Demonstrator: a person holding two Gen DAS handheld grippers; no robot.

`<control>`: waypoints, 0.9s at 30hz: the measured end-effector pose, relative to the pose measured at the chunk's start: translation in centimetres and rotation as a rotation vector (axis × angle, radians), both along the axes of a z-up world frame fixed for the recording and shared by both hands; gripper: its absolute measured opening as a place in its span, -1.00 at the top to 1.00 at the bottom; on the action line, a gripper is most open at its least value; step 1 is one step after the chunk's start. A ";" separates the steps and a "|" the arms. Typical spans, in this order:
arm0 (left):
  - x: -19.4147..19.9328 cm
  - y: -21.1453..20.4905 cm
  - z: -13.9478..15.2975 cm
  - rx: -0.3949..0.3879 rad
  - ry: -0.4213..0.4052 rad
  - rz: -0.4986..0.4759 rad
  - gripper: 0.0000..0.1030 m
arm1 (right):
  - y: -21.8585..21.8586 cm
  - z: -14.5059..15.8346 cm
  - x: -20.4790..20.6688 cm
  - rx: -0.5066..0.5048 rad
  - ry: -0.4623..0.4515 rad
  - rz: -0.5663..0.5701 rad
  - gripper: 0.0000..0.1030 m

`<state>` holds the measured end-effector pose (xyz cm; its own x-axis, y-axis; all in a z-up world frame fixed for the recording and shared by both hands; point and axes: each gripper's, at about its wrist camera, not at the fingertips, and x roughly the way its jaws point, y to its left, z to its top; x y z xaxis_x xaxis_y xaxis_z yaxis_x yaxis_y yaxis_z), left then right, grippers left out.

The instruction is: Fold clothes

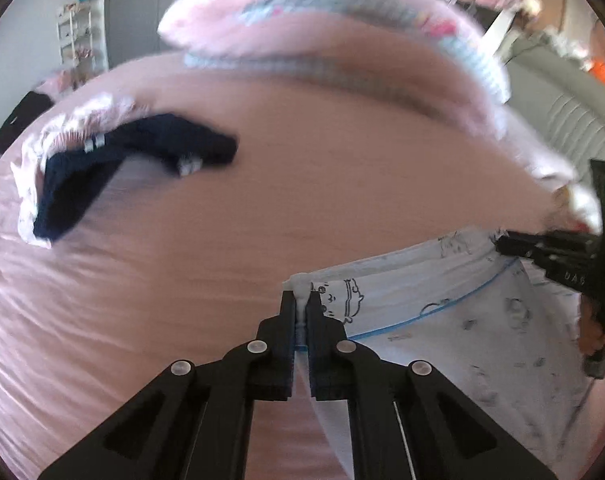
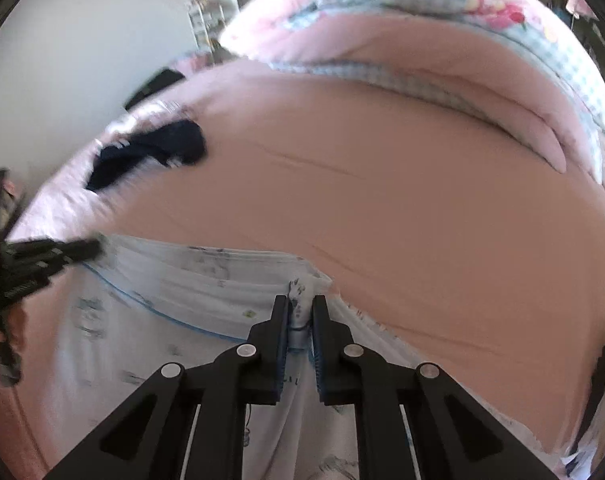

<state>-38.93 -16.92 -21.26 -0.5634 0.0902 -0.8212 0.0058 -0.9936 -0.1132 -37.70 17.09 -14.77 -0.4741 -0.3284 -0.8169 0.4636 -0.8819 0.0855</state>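
A white garment (image 1: 442, 300) with small cartoon prints and a thin blue line lies on a pink bed sheet (image 1: 262, 200). My left gripper (image 1: 301, 300) is shut on a bunched corner at the garment's far left edge. My right gripper (image 2: 301, 304) is shut on a fold of the same white garment (image 2: 174, 300) at its far right edge. Each gripper shows in the other's view, the right gripper (image 1: 502, 242) at the right side and the left gripper (image 2: 96, 248) at the left side. A dark navy garment (image 1: 122, 168) lies crumpled further back on the left.
A pink quilt (image 1: 342, 32) with a checked blue border is heaped across the back of the bed. White patterned cloth (image 1: 62, 128) lies under the navy garment (image 2: 150, 152). A grey sofa (image 1: 562, 112) stands at the right, a white shelf (image 1: 76, 36) by the wall.
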 end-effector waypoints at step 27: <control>0.0 2.4 -0.3 0.111 -0.138 -0.288 0.74 | -4.0 -1.4 2.0 0.227 0.000 0.153 0.78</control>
